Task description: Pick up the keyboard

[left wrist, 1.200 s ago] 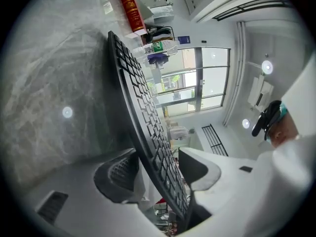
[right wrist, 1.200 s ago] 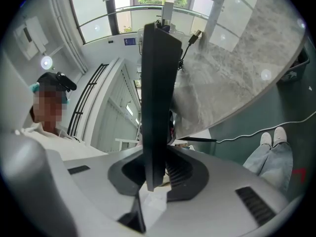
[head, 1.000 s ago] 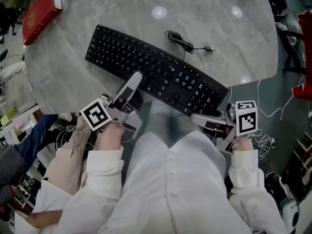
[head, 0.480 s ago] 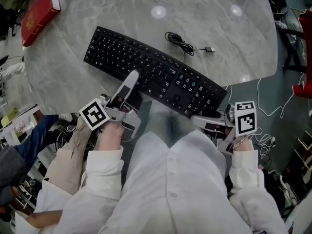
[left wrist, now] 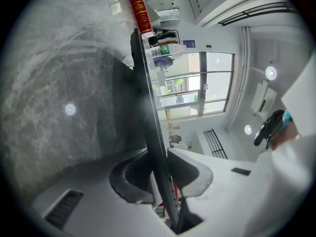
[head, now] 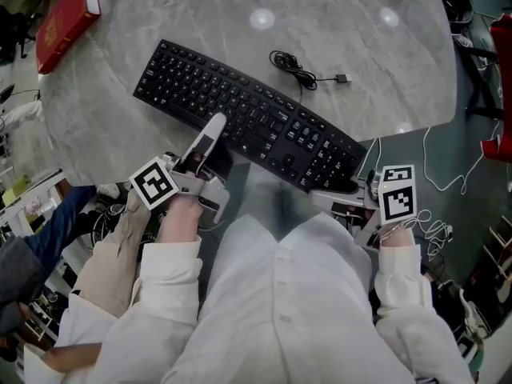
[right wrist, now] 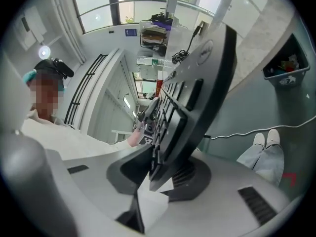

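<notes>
The round table (head: 344, 22), grey veined marble with a polished sheen, is cut off at the top of the head view, and the person's white shirt (head: 280, 310) hides its edge at 6 o'clock. The keyboard (head: 240, 114), black, long and gently curved, lies across the table from 10 o'clock to 4 o'clock, its near edge overhanging towards the person. A red book (head: 64, 18) at 10 o'clock is partly out of frame. The left gripper (head: 214, 126) has just been closing, and its jaws now clamp the keyboard's thin front edge (left wrist: 148, 107), which covers part of one pad. The right gripper (head: 340, 189) is clenched on the keyboard's 4 o'clock end (right wrist: 197, 98), keys against one pad. A thin black cable (head: 300, 70) lies loosely coiled at 12 o'clock of the keyboard.
</notes>
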A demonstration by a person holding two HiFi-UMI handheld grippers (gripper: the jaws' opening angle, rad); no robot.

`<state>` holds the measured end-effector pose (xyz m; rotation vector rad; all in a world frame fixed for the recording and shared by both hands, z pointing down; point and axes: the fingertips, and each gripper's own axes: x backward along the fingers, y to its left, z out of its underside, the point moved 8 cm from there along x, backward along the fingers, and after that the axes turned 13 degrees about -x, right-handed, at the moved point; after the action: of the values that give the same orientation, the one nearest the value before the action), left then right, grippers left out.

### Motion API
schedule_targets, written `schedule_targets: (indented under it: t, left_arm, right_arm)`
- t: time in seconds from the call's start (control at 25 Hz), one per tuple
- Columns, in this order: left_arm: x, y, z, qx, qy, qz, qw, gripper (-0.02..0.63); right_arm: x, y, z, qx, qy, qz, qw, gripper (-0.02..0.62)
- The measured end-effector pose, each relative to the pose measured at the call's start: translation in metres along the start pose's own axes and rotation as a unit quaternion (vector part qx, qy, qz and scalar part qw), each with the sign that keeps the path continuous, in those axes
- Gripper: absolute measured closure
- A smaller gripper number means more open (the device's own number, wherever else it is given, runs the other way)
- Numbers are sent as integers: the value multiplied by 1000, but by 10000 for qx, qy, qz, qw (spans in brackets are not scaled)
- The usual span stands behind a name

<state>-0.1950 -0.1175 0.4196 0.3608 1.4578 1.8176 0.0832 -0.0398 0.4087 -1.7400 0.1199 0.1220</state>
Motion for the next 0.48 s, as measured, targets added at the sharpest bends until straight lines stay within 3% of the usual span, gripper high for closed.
schedule_targets:
  t: [0.48]
  left_arm:
    - [1,0,2,-134,-75,84,9998,511]
  right_arm:
    - [-1,-1,1,204,30,193,9996,502]
